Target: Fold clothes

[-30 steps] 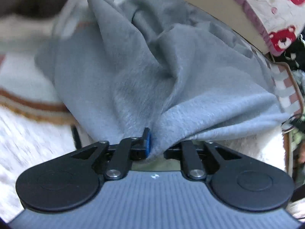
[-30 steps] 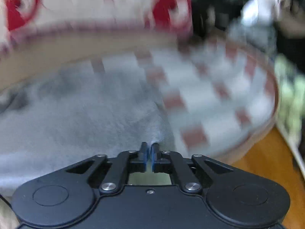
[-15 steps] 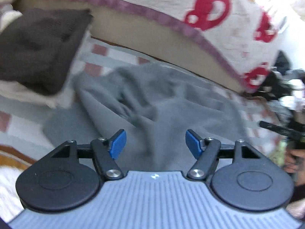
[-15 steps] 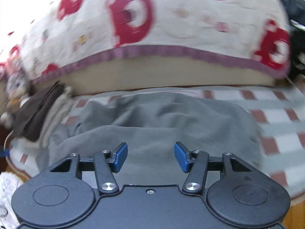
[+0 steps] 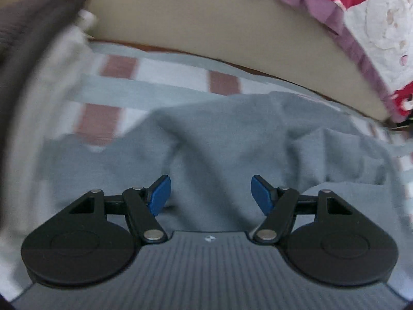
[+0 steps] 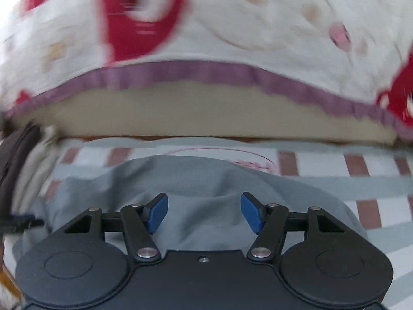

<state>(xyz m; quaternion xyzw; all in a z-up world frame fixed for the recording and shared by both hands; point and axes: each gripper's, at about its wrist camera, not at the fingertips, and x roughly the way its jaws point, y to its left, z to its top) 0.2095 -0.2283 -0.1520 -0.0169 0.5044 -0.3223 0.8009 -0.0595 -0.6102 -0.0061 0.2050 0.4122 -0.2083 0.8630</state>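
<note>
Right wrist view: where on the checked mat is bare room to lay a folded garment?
Bare checked mat lies right of the grey garment, up to the bed's edge. A thin strip runs behind the garment. Left is crowded: a dark and pale pile stands there.

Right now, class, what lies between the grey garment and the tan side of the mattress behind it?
In the right wrist view, only a strip of checked sheet separates the grey garment from the tan mattress side.

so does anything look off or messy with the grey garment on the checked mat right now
Yes: the grey garment lies bunched and creased on the checked mat, not flat or folded. Nothing looks torn or spilled. Both grippers are empty, left gripper open, right gripper opening.
</note>
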